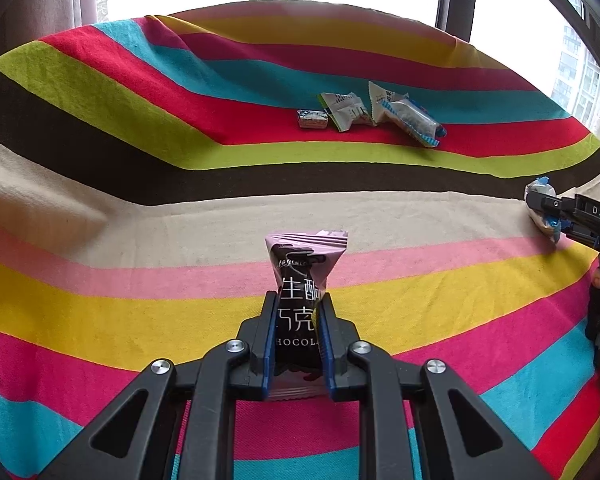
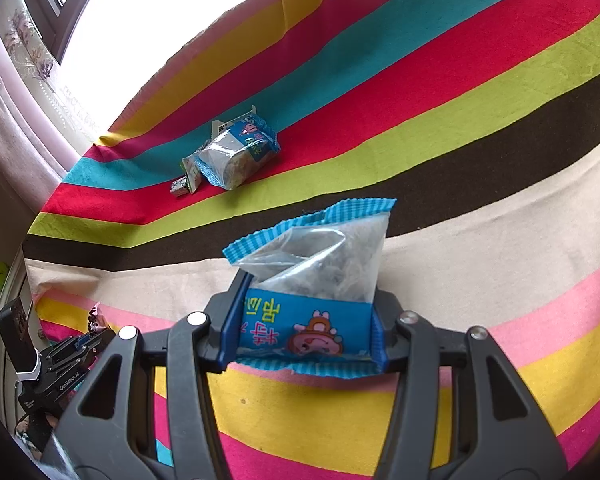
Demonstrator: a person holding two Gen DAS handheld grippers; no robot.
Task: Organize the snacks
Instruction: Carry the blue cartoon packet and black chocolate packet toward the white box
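Both grippers carry a wrapped snack above the striped cloth, with the sorted pile waiting on the far side.

Nearest, the left gripper [image 1: 298, 320] is clenched across the middle of a chocolate packet [image 1: 300, 300], its long axis running away from the camera, crimped end pointing far. The right gripper [image 2: 300, 320] grasps the printed lower half of a blue-edged snack bag [image 2: 312, 280], clear end pointing far; both look light, crinkly and slippery, so mid-body holds likely suit best. Far off, on the striped cloth [image 1: 100, 200], a snack pile [image 1: 370, 114] lies on the red band.
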